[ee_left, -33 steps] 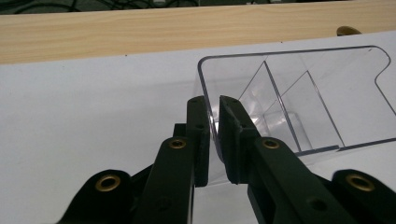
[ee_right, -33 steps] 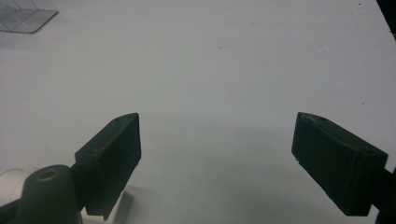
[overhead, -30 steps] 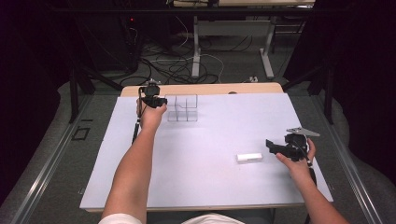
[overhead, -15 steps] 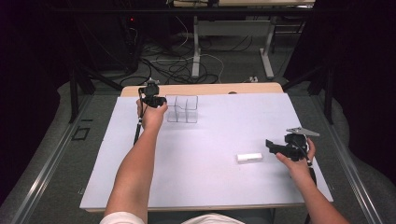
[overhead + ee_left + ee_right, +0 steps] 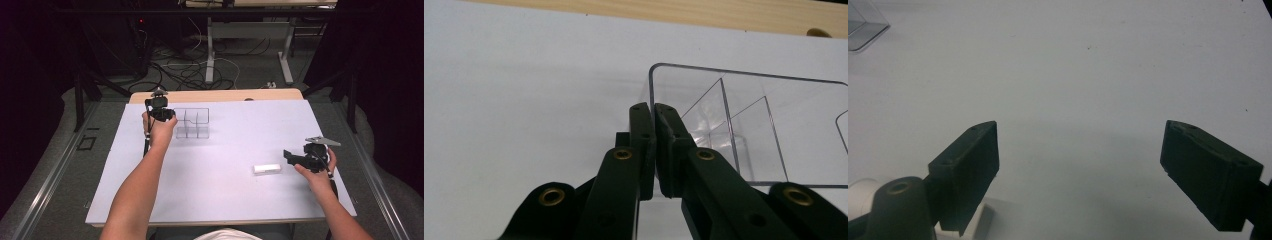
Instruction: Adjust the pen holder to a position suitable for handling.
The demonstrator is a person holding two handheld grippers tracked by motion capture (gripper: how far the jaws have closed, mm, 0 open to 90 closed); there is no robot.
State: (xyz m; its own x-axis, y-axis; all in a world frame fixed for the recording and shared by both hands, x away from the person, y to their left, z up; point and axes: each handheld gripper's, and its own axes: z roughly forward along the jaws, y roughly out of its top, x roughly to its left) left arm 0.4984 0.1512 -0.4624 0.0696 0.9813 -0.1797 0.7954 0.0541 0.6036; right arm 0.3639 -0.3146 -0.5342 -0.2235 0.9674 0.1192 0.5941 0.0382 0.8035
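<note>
Reaching in from the near edge of the white worktop point(image 5: 215, 195), a person's two forearms each carry a black two-jaw tool. Nearest, the right tool point(image 5: 292, 157) is held low over the sheet, well to the near right of the clear plastic divided organiser tray point(image 5: 192, 122), its jaws spread wide with nothing between them; in the right gripper view point(image 5: 1080, 165) they frame bare white surface. Just beside that tool, on the side toward the tray but still well apart from it, lies a small white rectangular block point(image 5: 267, 169), flat on the sheet.

Farther off, the tray sits near the far edge of the sheet, where a strip of bare wooden tabletop point(image 5: 220, 95) shows beyond it. The left tool point(image 5: 162, 115) is at the tray's left end. In the left gripper view point(image 5: 654, 145) its jaws are pressed together on the tray's thin transparent end wall point(image 5: 650, 82), one jaw outside and one inside, with the tray's inner partitions visible just past them.
</note>
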